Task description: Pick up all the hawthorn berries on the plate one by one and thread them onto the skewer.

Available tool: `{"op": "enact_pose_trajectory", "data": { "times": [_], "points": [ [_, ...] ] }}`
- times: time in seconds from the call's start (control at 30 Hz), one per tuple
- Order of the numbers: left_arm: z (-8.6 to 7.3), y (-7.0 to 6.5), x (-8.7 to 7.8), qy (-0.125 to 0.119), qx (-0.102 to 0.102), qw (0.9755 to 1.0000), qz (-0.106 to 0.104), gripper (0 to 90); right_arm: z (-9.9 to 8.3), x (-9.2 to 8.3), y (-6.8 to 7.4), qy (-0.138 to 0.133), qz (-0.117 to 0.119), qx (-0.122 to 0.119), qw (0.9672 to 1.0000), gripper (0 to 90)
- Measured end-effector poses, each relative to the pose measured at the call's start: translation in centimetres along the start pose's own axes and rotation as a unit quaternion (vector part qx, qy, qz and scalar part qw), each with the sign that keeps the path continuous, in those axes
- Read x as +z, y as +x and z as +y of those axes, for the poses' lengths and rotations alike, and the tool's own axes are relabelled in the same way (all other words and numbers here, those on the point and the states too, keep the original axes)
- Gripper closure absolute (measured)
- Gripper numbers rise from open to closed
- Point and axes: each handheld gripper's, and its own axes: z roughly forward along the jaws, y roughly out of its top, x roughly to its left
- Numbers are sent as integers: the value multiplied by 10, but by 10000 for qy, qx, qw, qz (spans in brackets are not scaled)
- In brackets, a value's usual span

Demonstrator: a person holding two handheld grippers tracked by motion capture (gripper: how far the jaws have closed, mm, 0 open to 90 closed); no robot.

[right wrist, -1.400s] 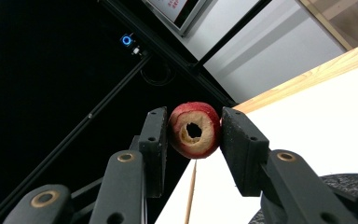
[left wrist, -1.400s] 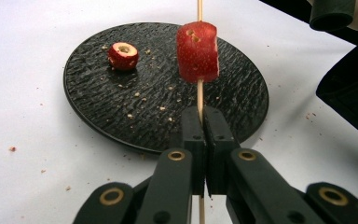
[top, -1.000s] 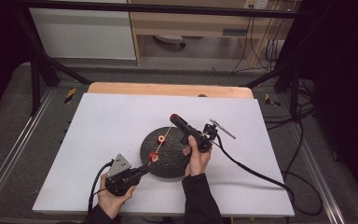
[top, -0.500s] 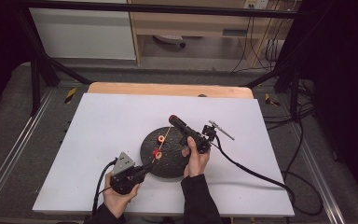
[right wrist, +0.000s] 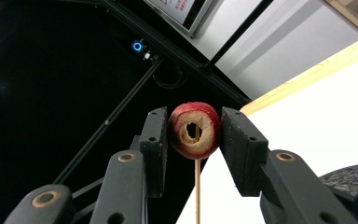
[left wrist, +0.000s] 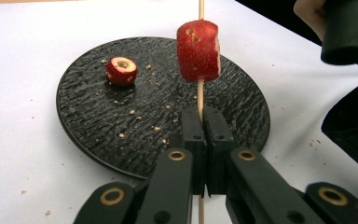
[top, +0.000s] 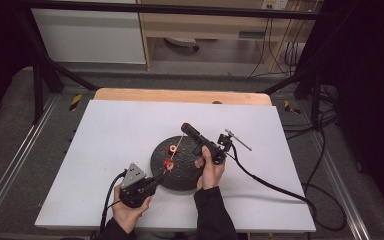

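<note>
Over the black round plate [top: 180, 172] on the white table [top: 110, 135], a thin wooden skewer [top: 175, 152] runs slantwise between the two grippers. Left gripper [top: 152, 184], held in the person's left hand [top: 130, 210] at the plate's near-left edge, has its jaws closed flat on the skewer's lower end; in the left gripper view the stick [left wrist: 200, 100] rises straight out of the seam between the two pads, so the grip is on the wood alone. One red fruit piece [left wrist: 198, 50] is already threaded on the skewer, sitting above the left fingertips with a bare stretch of stick between it and the pads (not touching them). Right gripper [top: 186, 129] points away from the person, over the plate's far edge, its body in the right hand [top: 209, 167]. Its jaws clamp a second red fruit ring [right wrist: 195, 130] from both sides: the left pad [right wrist: 157, 144] and the right pad [right wrist: 235, 144] each press on the skin, and the cored hole faces the camera. Skewer's upper end [right wrist: 197, 186] comes up from below and meets the underside of this ring, midway between the pads; whether the tip has entered the hole I cannot tell. A third cored piece [left wrist: 121, 70] lies loose on the plate, left of the skewer and well apart from both grippers, among scattered crumbs [left wrist: 135, 112].
</note>
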Motion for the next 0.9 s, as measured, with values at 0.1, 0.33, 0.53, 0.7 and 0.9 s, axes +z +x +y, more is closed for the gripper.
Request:
{"op": "enact_pose_trajectory", "data": {
  "times": [0.1, 0.33, 0.53, 0.7, 0.9],
  "points": [
    [0, -2, -1, -135, -17, 9999, 21, 884, -1, 0, 0, 7, 26, 36, 10000, 632],
    [-2, -8, 3, -171, -54, 9998, 76, 885, -1, -1, 0, -38, 92, 116, 9999, 633],
    [-2, -8, 0, -203, -257, 9994, 117, 885, -1, 0, 0, -138, 62, 39, 9999, 634],
    [-1, -13, 3, -191, -281, 9994, 106, 885, -4, 1, -2, -146, 32, 4, 9999, 634],
    [9, -12, 8, -227, -377, 9990, 57, 884, -10, 1, -4, -6, 71, 24, 10000, 634]
  ]
}}
